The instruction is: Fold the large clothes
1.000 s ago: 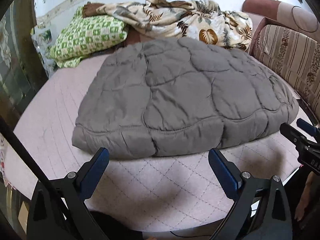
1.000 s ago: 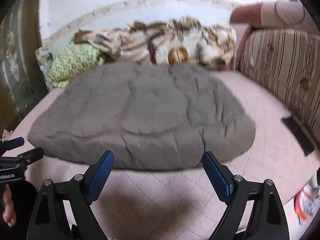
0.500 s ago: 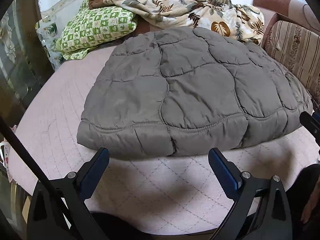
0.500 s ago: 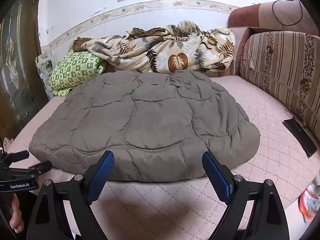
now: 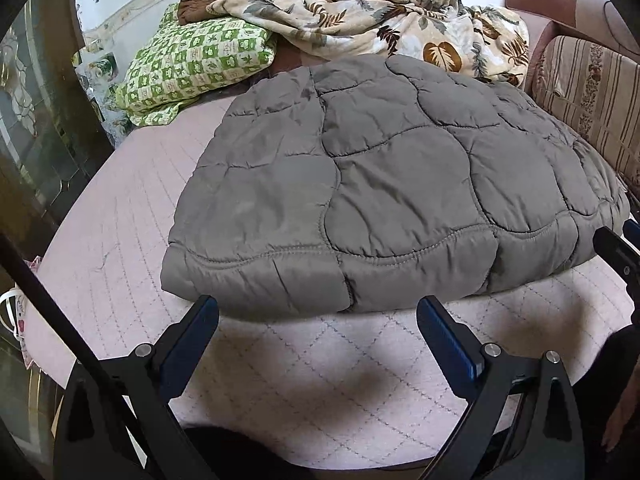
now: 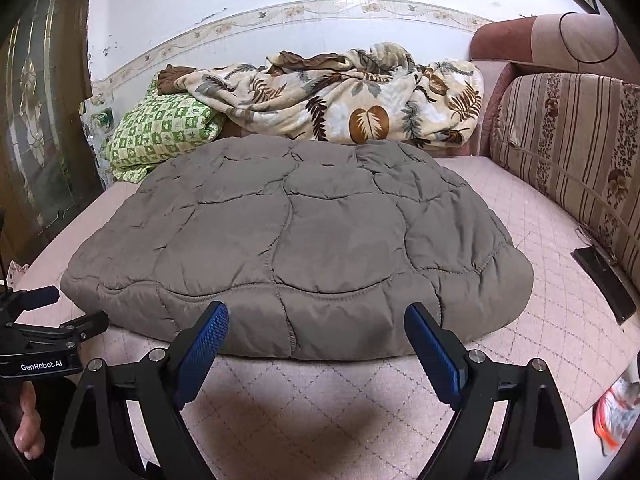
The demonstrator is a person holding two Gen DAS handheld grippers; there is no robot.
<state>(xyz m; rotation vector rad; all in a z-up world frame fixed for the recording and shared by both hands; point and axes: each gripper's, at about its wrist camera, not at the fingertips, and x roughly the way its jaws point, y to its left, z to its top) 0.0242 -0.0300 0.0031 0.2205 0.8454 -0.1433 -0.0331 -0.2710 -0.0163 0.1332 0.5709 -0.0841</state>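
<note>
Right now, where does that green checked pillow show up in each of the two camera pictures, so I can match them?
Left wrist view: the green checked pillow sits upper left, beyond the far left corner of the grey quilted comforter.
Right wrist view: the pillow is at left of centre, smaller, behind the comforter's far left edge.
Shared landmark: the leaf-print blanket lies heaped just right of the pillow in both.

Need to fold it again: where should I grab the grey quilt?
Grip the grey quilt by its thick near edge, coming from the front. That edge faces both open grippers and bulges clear of the pink bed cover, so a jaw can probably slide beneath.
</note>
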